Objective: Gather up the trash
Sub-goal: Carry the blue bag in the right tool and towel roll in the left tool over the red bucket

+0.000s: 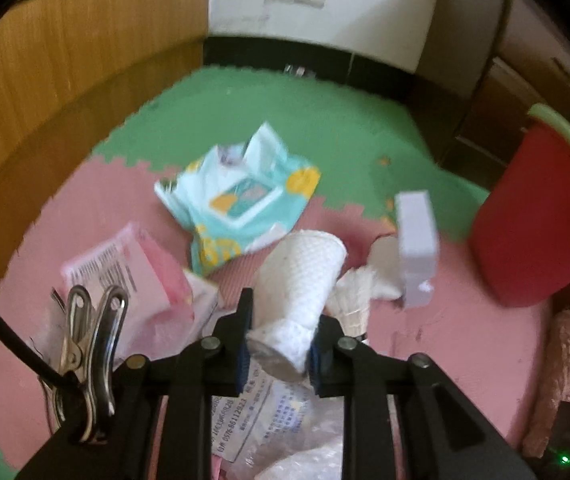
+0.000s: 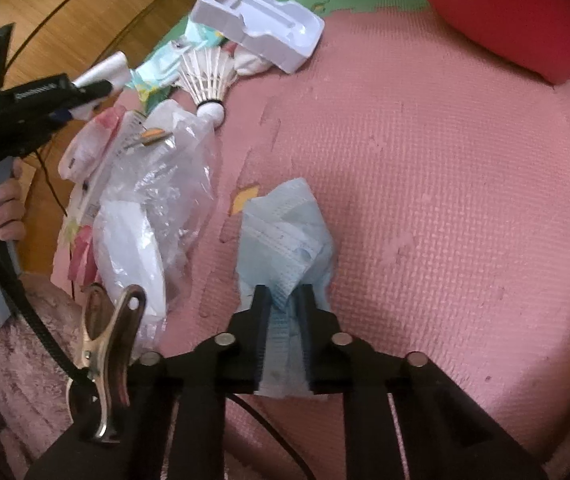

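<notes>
Left wrist view: red bin [image 1: 533,216] sits well off to the right and ahead of the left hand-held gripper [image 1: 279,344], tilted, green rim up, on the pink-green floor mat [image 1: 85,200]. That bearing is what the coming move turns on, I'd judge: carry right, to the bin mouth. The left hand-held gripper pinches the white paper cup [image 1: 297,292] near its base, pads pressed on both sides; the cup's long axis runs straight ahead along the fingers, open mouth away. Cup looks lifted off the pile, not certain. Wipes pack [image 1: 241,204] lies ahead-left, white plastic tray [image 1: 415,248] ahead-right, shuttlecock [image 1: 355,300] just beside the cup.

Right wrist view: the bin lies far ahead to the right of the right hand-held gripper [image 2: 283,332], apparently nearer this hand. This one is pressed onto a crumpled blue face mask [image 2: 285,236], which bunches forward from the jaws and touches the mat.
</notes>
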Motion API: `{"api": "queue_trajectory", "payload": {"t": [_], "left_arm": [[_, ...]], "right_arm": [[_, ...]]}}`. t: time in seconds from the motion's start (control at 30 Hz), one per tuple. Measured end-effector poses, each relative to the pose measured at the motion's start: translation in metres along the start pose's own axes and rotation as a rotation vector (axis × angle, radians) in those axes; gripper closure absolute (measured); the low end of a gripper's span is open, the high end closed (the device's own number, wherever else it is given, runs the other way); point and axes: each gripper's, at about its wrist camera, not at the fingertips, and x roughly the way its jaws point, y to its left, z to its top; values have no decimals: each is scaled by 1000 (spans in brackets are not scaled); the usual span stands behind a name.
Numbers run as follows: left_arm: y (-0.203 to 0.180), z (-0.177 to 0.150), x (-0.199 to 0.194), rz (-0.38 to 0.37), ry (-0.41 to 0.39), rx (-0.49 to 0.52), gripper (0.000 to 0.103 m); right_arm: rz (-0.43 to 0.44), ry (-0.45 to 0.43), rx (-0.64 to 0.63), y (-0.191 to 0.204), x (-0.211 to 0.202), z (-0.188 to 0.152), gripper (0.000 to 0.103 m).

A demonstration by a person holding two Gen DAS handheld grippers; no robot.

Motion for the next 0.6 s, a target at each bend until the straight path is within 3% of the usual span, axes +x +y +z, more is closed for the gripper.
{"api": "queue_trajectory", "payload": {"t": [0.2,0.6], "left_arm": [[-28,2,-41,4,-54,96,80],[-66,3,-113,-47,-139,84,80]], "right_arm": [[-7,-111,-23,4,-27,3,93],[-35,-352,-188,39,-95,-3,94]]}}
